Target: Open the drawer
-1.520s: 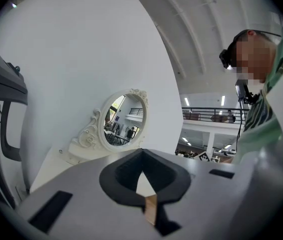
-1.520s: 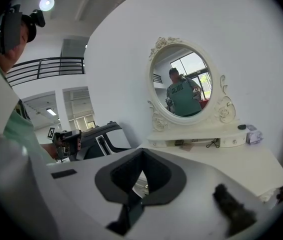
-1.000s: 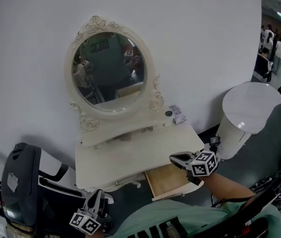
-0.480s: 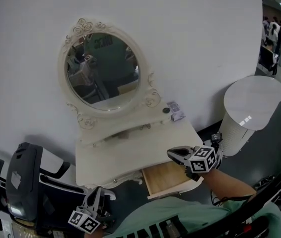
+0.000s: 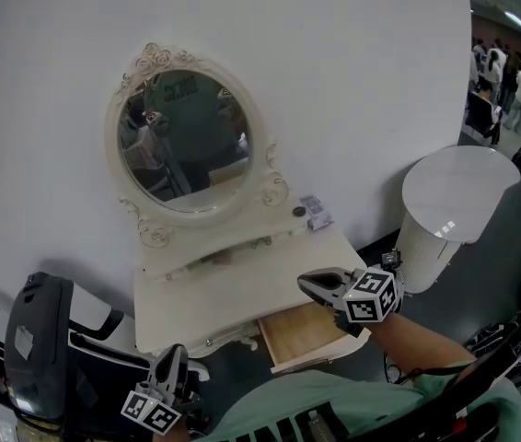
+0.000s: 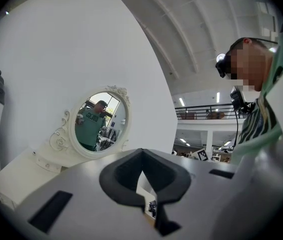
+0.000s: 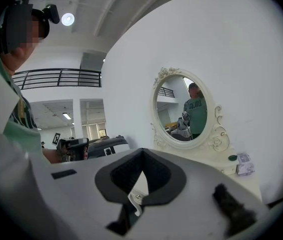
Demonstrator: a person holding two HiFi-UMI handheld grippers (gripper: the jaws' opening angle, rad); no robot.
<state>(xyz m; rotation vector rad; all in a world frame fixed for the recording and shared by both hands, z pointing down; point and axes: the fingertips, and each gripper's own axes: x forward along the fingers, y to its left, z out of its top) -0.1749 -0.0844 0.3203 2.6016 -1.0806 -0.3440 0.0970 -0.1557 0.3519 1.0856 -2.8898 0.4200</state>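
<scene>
The white dressing table (image 5: 214, 293) with an oval mirror (image 5: 183, 140) stands against the wall. Its drawer (image 5: 308, 332) on the right side is pulled out and shows a bare wooden bottom. My right gripper (image 5: 306, 284) hovers above the drawer at tabletop height; its jaws are shut with nothing between them, as the right gripper view (image 7: 140, 156) also shows. My left gripper (image 5: 175, 358) is low at the table's front left, away from the drawer, jaws together and empty. In the left gripper view (image 6: 141, 155) it points toward the mirror.
A small box (image 5: 315, 214) and a dark round lid (image 5: 299, 211) lie on the shelf under the mirror. A white round pedestal table (image 5: 449, 206) stands to the right. A black chair-like object (image 5: 30, 343) is at the left. People stand far right (image 5: 509, 76).
My right gripper has risen a little above the open drawer, still shut. The left gripper has shifted slightly. The drawer stays pulled out.
</scene>
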